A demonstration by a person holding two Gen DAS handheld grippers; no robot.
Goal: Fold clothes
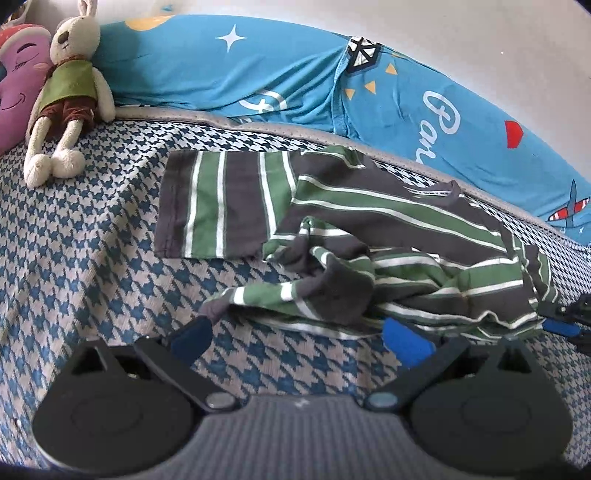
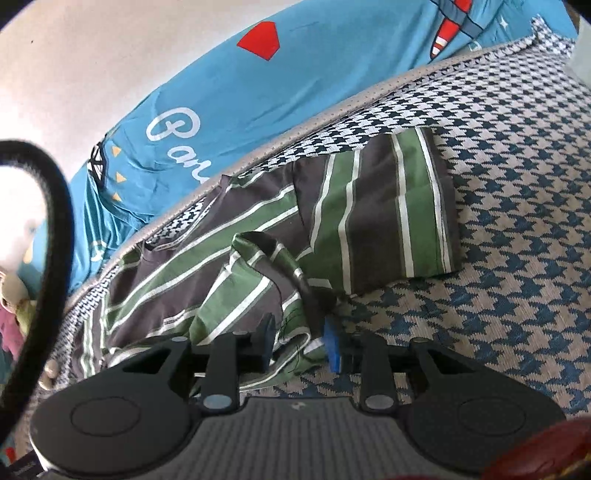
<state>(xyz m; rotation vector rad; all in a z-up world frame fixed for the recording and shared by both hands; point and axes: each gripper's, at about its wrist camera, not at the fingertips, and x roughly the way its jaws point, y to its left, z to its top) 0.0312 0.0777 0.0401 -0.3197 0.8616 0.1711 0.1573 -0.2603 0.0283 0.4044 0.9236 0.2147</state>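
Your left gripper (image 1: 301,341): jaws wide apart, empty, short of striped shirt (image 1: 369,236) hem at frame centre. Your right gripper (image 2: 301,343): jaws narrowly parted, shirt fold between; grip uncertain. Bare houndstooth cover (image 1: 81,258) lower left; blue bedding (image 1: 295,74) along upper edge.

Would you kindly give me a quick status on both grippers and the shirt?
Left gripper open, empty. Right gripper around striped shirt hem, grip unclear. Shirt half spread. Nothing in the way.

We're seeing soft, even daylight, with the white wall (image 1: 480,33) nearly blown out; shadows are faint, and heavy fisheye bending and dark vignetting crowd our corners, slightly soft throughout.
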